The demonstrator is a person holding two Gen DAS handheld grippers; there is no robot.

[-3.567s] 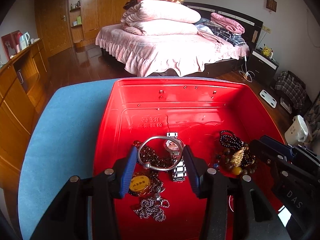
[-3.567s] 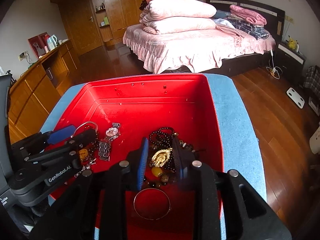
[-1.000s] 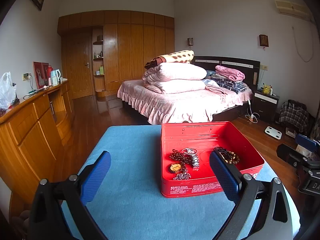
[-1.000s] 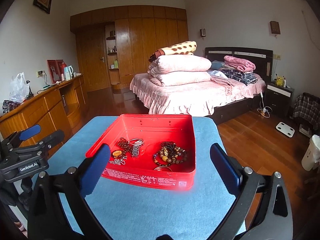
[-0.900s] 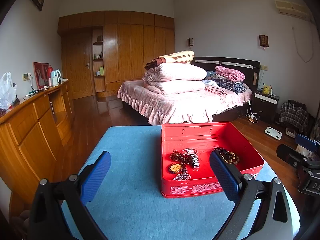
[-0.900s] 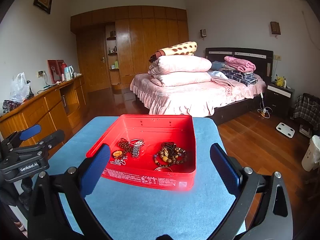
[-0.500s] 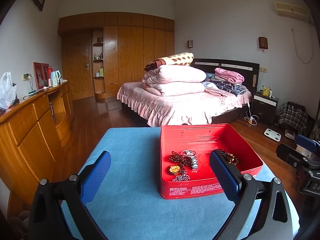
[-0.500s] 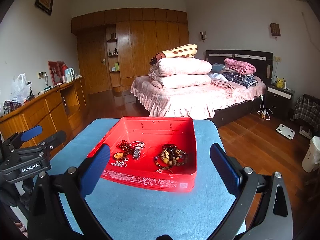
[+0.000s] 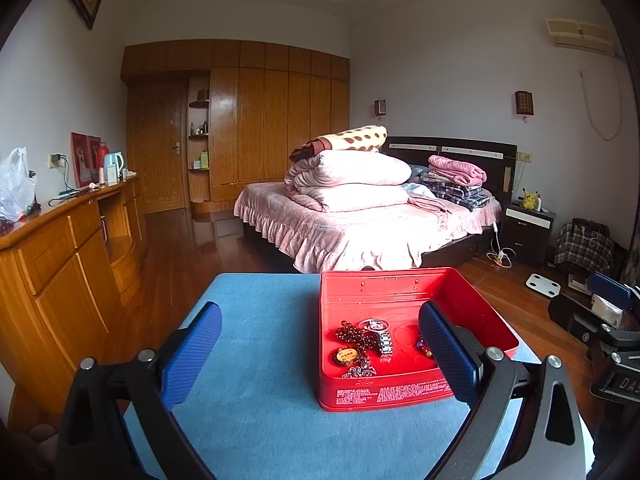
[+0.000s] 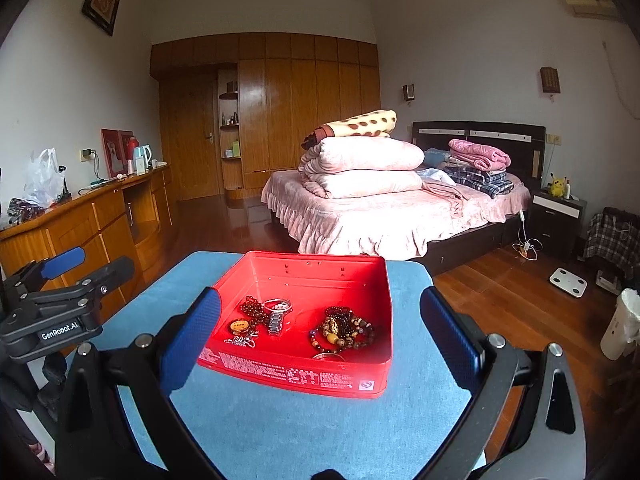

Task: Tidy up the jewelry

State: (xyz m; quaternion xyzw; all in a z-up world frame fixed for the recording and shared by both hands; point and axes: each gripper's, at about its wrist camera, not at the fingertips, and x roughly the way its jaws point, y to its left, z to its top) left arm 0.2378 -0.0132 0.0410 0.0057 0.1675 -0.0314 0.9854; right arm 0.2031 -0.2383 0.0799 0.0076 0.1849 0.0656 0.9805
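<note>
A red tin box (image 9: 380, 394) (image 10: 304, 376) stands on a blue-covered table (image 9: 260, 360) (image 10: 280, 432). Inside lie a silver watch (image 9: 385, 342) (image 10: 276, 322), a dark red bead string (image 9: 350, 332) (image 10: 252, 308), a gold pendant with chain (image 9: 347, 356) (image 10: 239, 326), a pile of brown bead bracelets (image 10: 342, 332) and a silver bangle (image 10: 329, 357). My left gripper (image 9: 320, 356) is open and empty, held back above the table in front of the box. My right gripper (image 10: 320, 336) is open and empty, also held back from the box.
A pink bed (image 9: 360, 220) with stacked quilts stands behind the table. A wooden sideboard (image 9: 60, 264) runs along the left wall. A nightstand (image 9: 528, 232), a floor scale (image 9: 542, 285) and a white bin (image 10: 622, 330) are at the right.
Both grippers have let go of the jewelry, opened wide and pulled up and back out of the box. In the last second they have only drifted slightly.
</note>
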